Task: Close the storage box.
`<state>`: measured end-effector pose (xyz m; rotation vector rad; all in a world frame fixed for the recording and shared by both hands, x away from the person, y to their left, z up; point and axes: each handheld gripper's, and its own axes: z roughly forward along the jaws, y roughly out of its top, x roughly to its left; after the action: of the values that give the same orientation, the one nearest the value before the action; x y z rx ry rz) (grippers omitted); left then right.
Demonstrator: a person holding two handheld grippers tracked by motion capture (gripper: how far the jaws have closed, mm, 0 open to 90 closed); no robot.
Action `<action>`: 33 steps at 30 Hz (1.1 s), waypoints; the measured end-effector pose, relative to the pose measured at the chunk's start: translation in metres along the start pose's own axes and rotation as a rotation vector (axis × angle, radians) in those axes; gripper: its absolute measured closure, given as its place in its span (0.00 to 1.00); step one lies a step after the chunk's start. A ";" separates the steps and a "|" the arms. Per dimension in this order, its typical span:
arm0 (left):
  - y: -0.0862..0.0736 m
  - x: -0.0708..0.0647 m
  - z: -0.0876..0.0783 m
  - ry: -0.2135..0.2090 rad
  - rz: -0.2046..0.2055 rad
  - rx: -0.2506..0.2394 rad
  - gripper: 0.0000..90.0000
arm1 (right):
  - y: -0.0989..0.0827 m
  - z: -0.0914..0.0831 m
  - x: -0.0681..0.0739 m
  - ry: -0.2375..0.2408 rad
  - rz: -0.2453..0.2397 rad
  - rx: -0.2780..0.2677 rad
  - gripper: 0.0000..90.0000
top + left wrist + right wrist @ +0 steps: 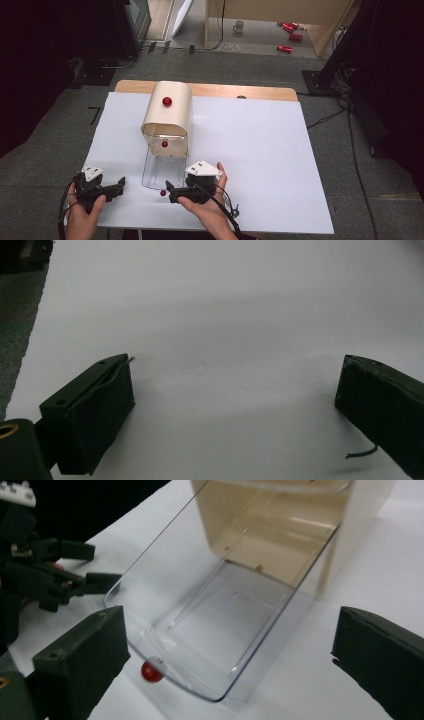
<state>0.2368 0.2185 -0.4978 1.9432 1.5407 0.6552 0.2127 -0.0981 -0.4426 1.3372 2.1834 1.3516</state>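
The clear plastic drawer [220,610] with a small red knob [151,671] lies pulled out toward the near bench [260,145] edge from its cream round-topped box [167,111], both hand-held grippers (right [230,670], left [235,405]) spread empty; next, probably, pinching the knob squarely.

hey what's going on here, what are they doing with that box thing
A person holds a gripper in each hand over a white table. In front sits a cream box with a clear drawer pulled out towards them, a red knob on its front. The right gripper is open beside that knob, gripping nothing. The left gripper is open too, over bare table.
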 end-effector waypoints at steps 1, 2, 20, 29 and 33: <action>0.000 0.000 0.000 0.000 0.000 0.000 0.03 | -0.003 0.001 0.003 0.000 -0.001 0.003 0.00; 0.000 0.000 0.000 0.000 0.001 0.001 0.03 | -0.005 0.002 0.005 -0.007 0.001 0.006 0.00; 0.000 0.000 0.000 0.000 0.000 -0.001 0.03 | -0.040 0.029 0.025 -0.090 -0.017 0.051 0.00; 0.000 0.000 0.000 0.000 0.000 -0.001 0.03 | -0.046 0.044 0.030 -0.129 -0.024 0.103 0.00; 0.000 0.000 0.000 0.000 -0.001 -0.001 0.03 | -0.045 0.043 0.030 -0.157 -0.023 0.098 0.05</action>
<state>0.2368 0.2186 -0.4978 1.9418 1.5401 0.6554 0.1969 -0.0560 -0.4953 1.3974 2.1765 1.1037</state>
